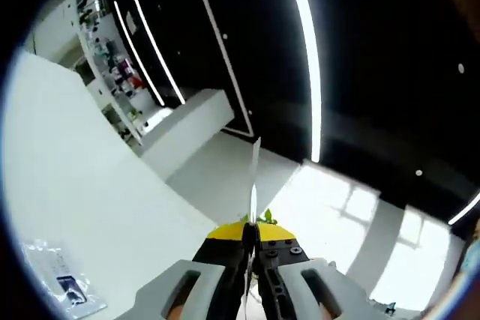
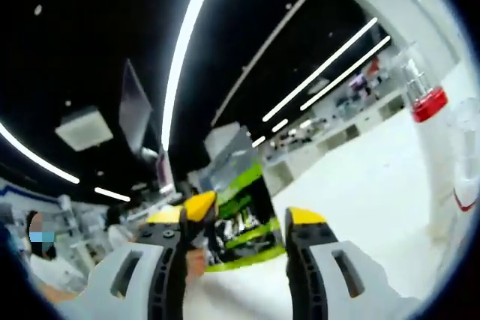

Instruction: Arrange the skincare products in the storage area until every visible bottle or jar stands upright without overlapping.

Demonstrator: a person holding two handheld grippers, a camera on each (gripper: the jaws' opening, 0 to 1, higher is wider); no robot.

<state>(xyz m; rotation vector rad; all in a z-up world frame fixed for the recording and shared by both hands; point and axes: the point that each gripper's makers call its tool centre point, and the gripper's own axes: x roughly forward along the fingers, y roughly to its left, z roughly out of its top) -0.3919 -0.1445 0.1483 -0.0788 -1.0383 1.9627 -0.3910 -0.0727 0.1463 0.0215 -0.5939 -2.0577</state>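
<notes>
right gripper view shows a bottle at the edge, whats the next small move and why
Probably swing the right gripper toward the red-collared bottle at the view's right edge. Its jaws stand open and empty, aimed at the room; the left gripper is shut, pointing at the ceiling.

Dark ceiling, bright strip lights

You had a black ceiling (image 1: pixel 360 50) with long light strips (image 1: pixel 304 58), white walls (image 1: pixel 67 155) and distant stocked shelves (image 1: pixel 112 58).

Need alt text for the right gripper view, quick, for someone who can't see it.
The right hand-held gripper is open and empty, with yellow-tipped jaws pointing up towards a dark ceiling with long light strips. A clear bottle with a red collar stands at the right edge.
</notes>
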